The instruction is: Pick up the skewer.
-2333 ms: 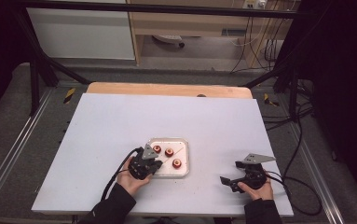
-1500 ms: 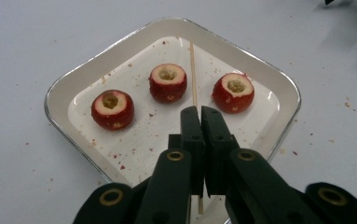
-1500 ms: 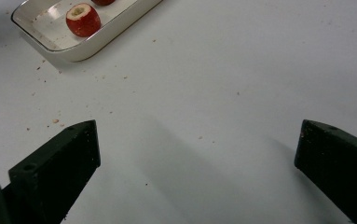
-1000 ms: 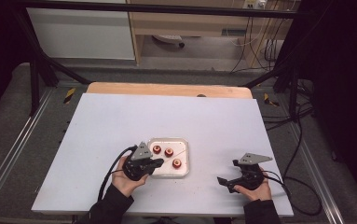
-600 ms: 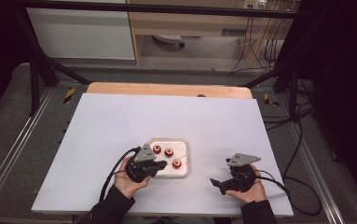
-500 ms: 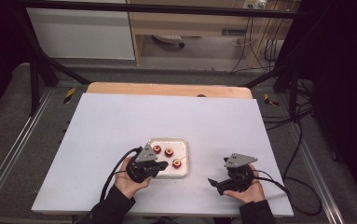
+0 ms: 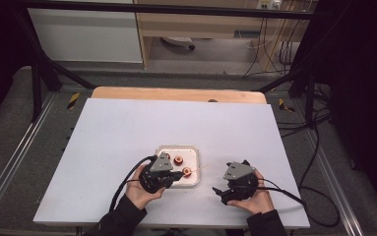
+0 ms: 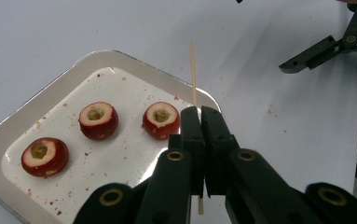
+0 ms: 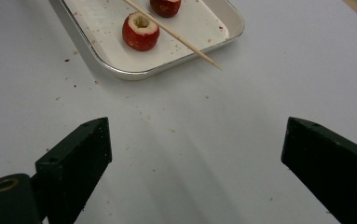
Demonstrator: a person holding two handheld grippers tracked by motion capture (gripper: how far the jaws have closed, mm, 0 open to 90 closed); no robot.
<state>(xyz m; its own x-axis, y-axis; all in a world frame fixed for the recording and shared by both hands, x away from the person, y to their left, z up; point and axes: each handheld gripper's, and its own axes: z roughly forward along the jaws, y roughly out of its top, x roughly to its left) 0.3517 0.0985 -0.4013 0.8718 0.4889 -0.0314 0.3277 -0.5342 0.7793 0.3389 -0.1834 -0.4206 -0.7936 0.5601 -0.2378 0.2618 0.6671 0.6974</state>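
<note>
**A:** so what's on the surface point(image 7: 127, 132) here? big white top, mostly bare apart from some crumbs.

**B:** yeah — near the person's edge there's a white tray point(image 8: 50, 93) with red specks in it, and three hollowed-out red fruits point(image 8: 98, 120) sitting cut side up in a row.

**A:** and the tongs?

**B:** left tongs point(image 8: 199, 122) are clamped tight on a thin wooden skewer point(image 8: 193, 70). It sticks out past the tips over the tray's corner, pointing toward the bare surface, and passes just beside the nearest fruit point(image 8: 161, 119) — can't tell if it touches.

**A:** the other pair?

**B:** right tongs point(image 9: 195, 149) are spread wide with nothing between them, low over the surface just short of the tray, skewer tip ahead of them.
</note>
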